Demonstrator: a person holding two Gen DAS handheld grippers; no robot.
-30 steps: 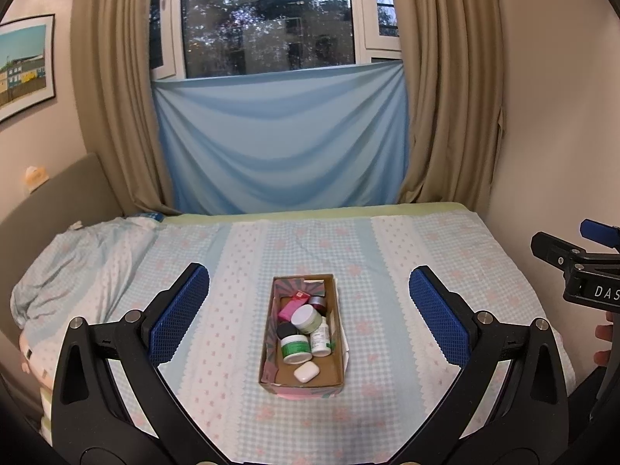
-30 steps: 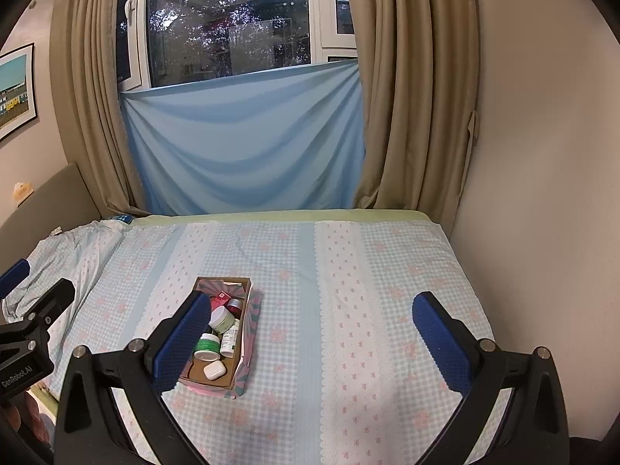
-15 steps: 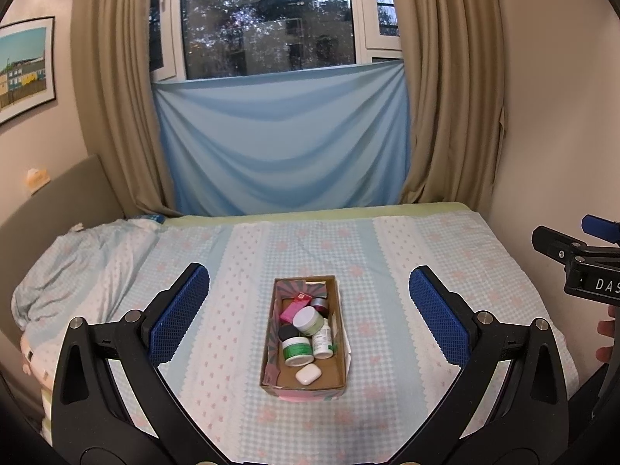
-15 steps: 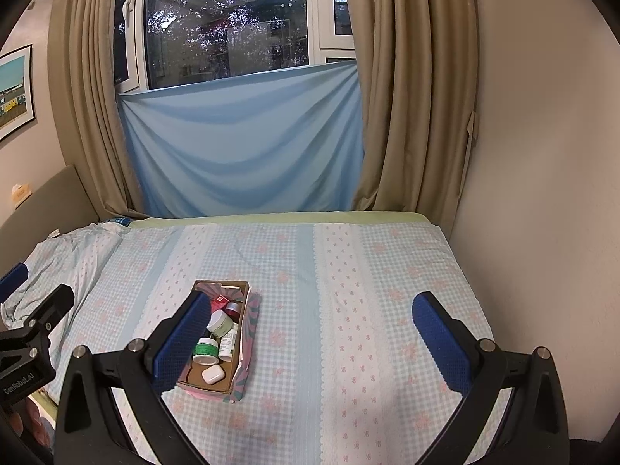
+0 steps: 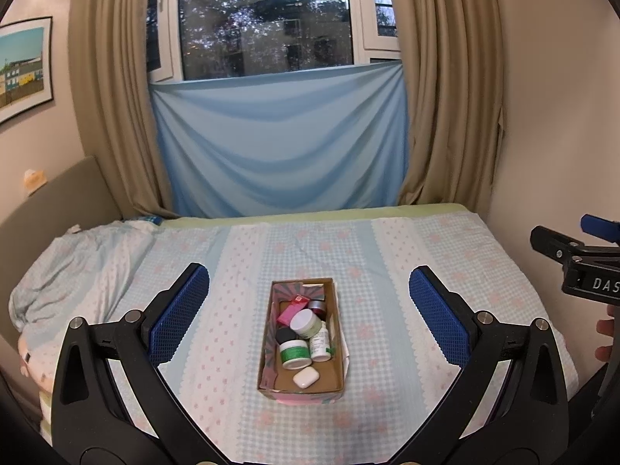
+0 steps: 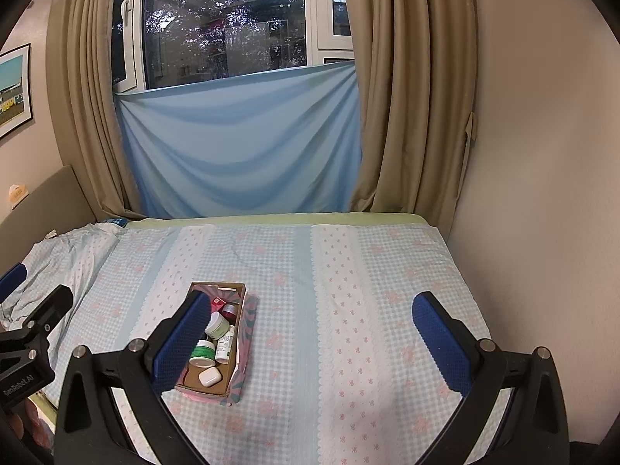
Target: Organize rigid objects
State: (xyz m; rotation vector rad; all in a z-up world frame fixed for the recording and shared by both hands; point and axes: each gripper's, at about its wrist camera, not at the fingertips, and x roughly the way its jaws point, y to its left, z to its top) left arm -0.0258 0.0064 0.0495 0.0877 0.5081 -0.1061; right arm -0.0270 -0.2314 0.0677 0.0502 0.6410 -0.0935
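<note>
The small jars, bottle and white case [image 5: 305, 378] are seen gathered in the cardboard box [image 5: 300, 390] on the bed [image 5: 445, 255]; this fits either sorting finished or unpacking ahead; both left gripper [image 5: 306, 317] and right gripper [image 6: 310, 333] are held spread, empty; open bedding is left all around, a wall at the right.

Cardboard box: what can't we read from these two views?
- Labels on the jars and bottle: too small in both views.
- Box left side, right wrist view: hidden behind the right gripper finger.
- Items under the top layer: covered by the jars.
</note>
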